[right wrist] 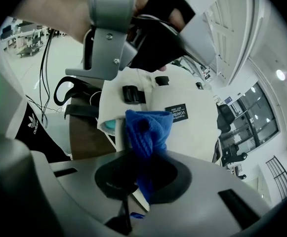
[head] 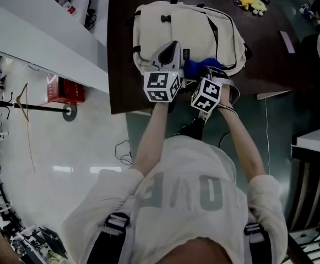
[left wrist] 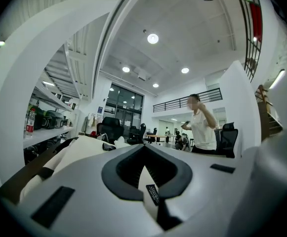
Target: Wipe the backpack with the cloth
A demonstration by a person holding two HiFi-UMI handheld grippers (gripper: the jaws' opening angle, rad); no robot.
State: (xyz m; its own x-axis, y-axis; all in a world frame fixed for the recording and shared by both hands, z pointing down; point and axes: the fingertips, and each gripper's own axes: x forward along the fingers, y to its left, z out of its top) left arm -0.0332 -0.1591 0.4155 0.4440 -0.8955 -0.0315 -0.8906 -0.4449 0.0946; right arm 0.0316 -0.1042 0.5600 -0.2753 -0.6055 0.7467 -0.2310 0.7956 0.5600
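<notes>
The backpack [head: 190, 29] lies flat, front up, at the near left corner of the dark worktop [head: 121, 65]. Its long axis seems to run across the person from left to right, and its dark straps spill over the near edge. The right gripper [right wrist: 136, 158] has its jaws pinching a blue cloth [right wrist: 145, 127], which bunches up out of them in a thick knitted wad. The coming wipe turns on one relation: the pack's broad front panel spreads ahead of these jaws and away to the left. The cloth sits over the near right part of that panel, just short of a small black label [right wrist: 176, 112]. Whether the wad already presses on the fabric cannot be told from either view. The left gripper [left wrist: 143, 151] is just beside the right one and rests on the pack. Its jaws are drawn together, seemingly nipping a fold of the cream fabric that bears a small black tag. It looks placed to steady the pack, so the right hand, being the one with the cloth, is the one suited to sweep. The backpack itself is cream or off-white canvas with black trim. It has two black buckles on the front flap and a dark zip line curving round its right end. The surface looks soft and slightly slack, so it would likely ruck under a hard push unless held taut. No stain or dirt can be made out on it.
</notes>
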